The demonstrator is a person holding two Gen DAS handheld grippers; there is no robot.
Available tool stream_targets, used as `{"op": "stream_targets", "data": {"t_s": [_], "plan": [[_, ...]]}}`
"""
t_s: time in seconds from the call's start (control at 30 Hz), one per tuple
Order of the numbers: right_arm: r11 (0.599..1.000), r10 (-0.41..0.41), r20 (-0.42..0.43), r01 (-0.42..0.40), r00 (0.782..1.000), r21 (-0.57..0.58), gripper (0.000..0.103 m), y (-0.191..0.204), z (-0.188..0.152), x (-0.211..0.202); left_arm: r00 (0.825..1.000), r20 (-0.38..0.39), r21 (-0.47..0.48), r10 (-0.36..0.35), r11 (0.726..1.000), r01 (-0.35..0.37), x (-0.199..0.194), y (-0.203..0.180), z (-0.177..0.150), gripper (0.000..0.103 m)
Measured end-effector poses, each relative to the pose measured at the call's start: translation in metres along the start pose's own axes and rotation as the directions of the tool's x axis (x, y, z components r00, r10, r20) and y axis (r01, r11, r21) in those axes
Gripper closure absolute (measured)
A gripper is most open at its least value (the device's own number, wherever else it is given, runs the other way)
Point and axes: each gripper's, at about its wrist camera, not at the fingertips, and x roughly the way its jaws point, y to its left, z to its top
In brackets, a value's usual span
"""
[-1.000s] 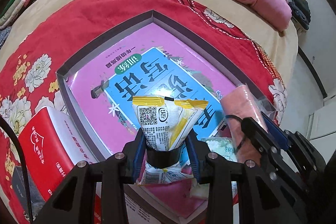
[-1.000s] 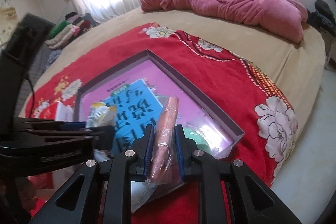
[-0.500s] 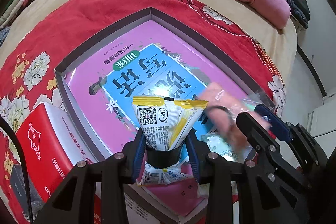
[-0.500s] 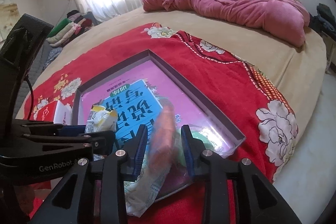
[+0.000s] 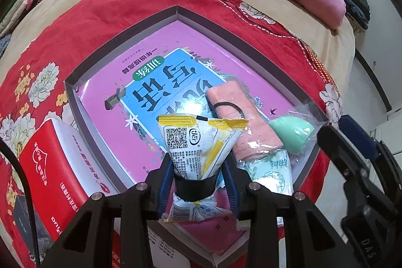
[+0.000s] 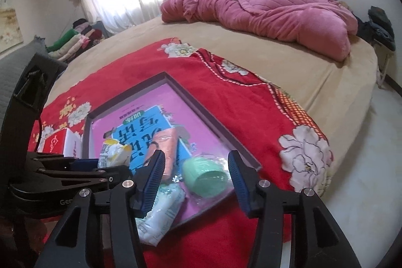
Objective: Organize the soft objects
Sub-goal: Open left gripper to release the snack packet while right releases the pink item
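- Yellow-and-white snack packet [image 5: 201, 142] stands upright, pinched at its waist by the left gripper [image 5: 198, 182]; a black band circles the packet at the pinch, and its lower end is partly hidden behind the fingers.
- Pink rolled cloth [image 5: 241, 122], black hair tie around it, lies in the shallow grey box [image 5: 120, 42], on the pink-and-blue book [image 5: 155, 82] that covers the box floor.
- Right gripper [image 6: 196, 175]: jaws have just been opening and stand apart, with nothing pressed between the pads; the cloth lies free beyond its left finger.
- Mint-green sponge [image 5: 291, 129] in a clear wrapper sits just beside the cloth, near the box corner; a pale tissue pack [image 6: 160, 215] overhangs the near wall.
- Red carton [image 5: 50, 172] sits outside the box, its lettering too warped to read.
- All rests on a red floral blanket [image 6: 241, 102]; a pink quilt [image 6: 276, 11] is heaped further back.
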Motion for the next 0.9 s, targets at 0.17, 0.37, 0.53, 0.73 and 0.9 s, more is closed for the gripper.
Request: {"op": "stream_targets", "data": {"t_s": [0.17,0.37,0.53,0.73,0.9], "plan": [[1.000,0.003,-0.004,-0.003,1.000,0.020,0.048,-0.003,0.001,-0.004,1.000,0.001,-0.002,0.001,1.000,-0.001,0.001,0.000,-0.001,0.064],[1.000,0.006,-0.001,-0.006,1.000,0.020,0.048,-0.002,0.000,-0.009,1.000,0.013,0.010,0.010,1.000,-0.010,-0.004,-0.002,-0.001,0.051],[1.000,0.001,0.003,-0.001,1.000,0.028,0.046,-0.003,0.001,-0.012,1.000,0.017,0.014,0.012,1.000,-0.012,-0.007,-0.004,-0.003,0.051],[1.000,-0.009,-0.001,0.009,1.000,0.027,0.042,-0.003,0.001,-0.016,0.999,0.034,0.016,0.016,1.000,-0.017,-0.018,-0.004,-0.007,0.041],[0.999,-0.028,0.000,0.028,1.000,0.018,0.033,-0.001,0.001,-0.021,0.998,0.052,0.012,0.027,1.000,-0.028,-0.029,-0.004,-0.013,0.037]]}}
